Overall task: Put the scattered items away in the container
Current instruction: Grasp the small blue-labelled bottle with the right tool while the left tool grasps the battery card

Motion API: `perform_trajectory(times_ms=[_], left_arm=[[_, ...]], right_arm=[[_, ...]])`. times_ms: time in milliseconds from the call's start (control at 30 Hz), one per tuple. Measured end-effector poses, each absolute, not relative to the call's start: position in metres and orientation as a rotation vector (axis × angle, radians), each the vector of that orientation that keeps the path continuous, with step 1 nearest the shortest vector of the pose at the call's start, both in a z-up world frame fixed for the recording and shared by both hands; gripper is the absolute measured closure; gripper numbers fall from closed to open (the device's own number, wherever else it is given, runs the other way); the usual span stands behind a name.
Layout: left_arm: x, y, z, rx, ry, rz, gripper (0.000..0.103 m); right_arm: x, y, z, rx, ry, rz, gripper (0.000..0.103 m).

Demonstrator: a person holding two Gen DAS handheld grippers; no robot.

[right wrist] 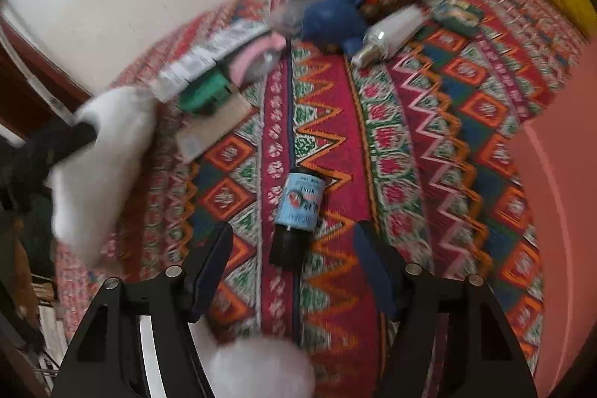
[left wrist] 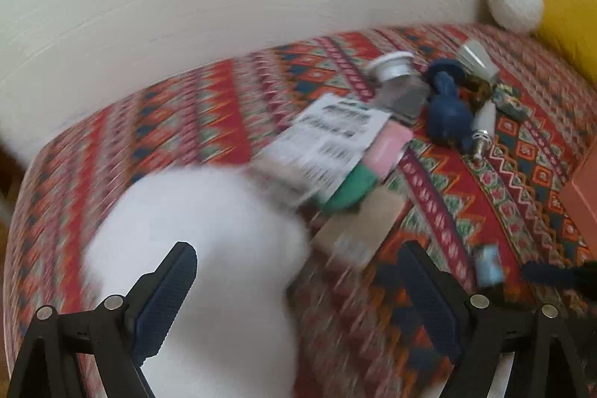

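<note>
On the patterned bed cover, going from its left edge to its right, the first thing met is a white fluffy lump, blurred by motion. It fills the space in front of the left gripper, whose jaws stand wide; the fluff overlaps the left finger, but whether it is touched cannot be told. Next, toward the far side by the wall, lies a heap of flat packets: a barcode-printed box over a pink and green one, with a brown card beneath. Near the middle of the cover lies the small dark bottle with a blue label, which looks the likeliest next pick. It sits just ahead of the right gripper, whose jaws are also wide and empty, and its long axis runs nearly straight away from the camera, dark end toward the jaws, so the fingers would close across its width. The right hand is plainly the nearer; in the left view the bottle is small and off to the right. Farther back sit a white-capped jar, a blue knotted toy and a pale spray bottle. At the right edge a salmon-pink surface, cut off by the frame, is probably the container; its opening is not visible.
</note>
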State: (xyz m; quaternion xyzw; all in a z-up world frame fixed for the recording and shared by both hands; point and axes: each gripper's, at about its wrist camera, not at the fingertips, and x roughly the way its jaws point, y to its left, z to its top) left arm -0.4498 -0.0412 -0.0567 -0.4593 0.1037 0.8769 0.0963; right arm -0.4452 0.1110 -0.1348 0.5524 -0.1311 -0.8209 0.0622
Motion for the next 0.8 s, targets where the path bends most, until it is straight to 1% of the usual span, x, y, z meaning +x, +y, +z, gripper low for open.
perform_trajectory(times_ms=[33, 67, 100, 133, 167, 300, 367, 400, 433, 467, 500, 600, 800], left_arm=[[-0.461, -0.032, -0.063, -1.372, 0.343, 2.581, 0.012], [-0.474, -0.022, -0.070, -1.386, 0.383, 2.563, 0.012], [-0.487, -0.014, -0.078, -1.402, 0.415, 2.543, 0.012], [-0.499, -0.008, -0.085, -1.422, 0.442, 2.531, 0.012], [-0.512, -0.003, -0.093, -1.444, 0.471, 2.527, 0.012], [-0.551, 0.006, -0.119, -1.522, 0.500, 2.466, 0.011], [-0.570, 0.002, -0.134, -1.599, 0.428, 2.415, 0.006], [-0.576, -0.003, -0.136, -1.621, 0.355, 2.401, 0.009], [-0.580, -0.007, -0.137, -1.635, 0.292, 2.393, 0.016], [-0.581, -0.011, -0.136, -1.642, 0.237, 2.392, 0.027], [-0.581, -0.014, -0.133, -1.640, 0.207, 2.399, 0.032], [-0.565, -0.017, -0.121, -1.596, 0.177, 2.424, 0.034], [-0.514, -0.028, -0.081, -1.472, -0.024, 2.445, 0.035]], right_arm=[[-0.448, 0.107, -0.139, 1.666, -0.352, -2.498, 0.034], [-0.450, 0.103, -0.139, 1.648, -0.283, -2.529, 0.039], [-0.450, 0.099, -0.139, 1.630, -0.217, -2.549, 0.064], [-0.450, 0.097, -0.139, 1.613, -0.160, -2.560, 0.074], [-0.450, 0.095, -0.139, 1.596, -0.104, -2.569, 0.077], [-0.450, 0.099, -0.139, 1.555, -0.071, -2.553, 0.077], [-0.450, 0.101, -0.139, 1.540, -0.066, -2.546, 0.077], [-0.450, 0.103, -0.138, 1.536, -0.067, -2.542, 0.077], [-0.450, 0.105, -0.138, 1.533, -0.072, -2.538, 0.077], [-0.450, 0.107, -0.137, 1.529, -0.080, -2.534, 0.077], [-0.450, 0.109, -0.136, 1.524, -0.088, -2.532, 0.077], [-0.449, 0.114, -0.133, 1.518, -0.104, -2.534, 0.078], [-0.431, 0.130, -0.119, 1.525, -0.139, -2.544, 0.078]])
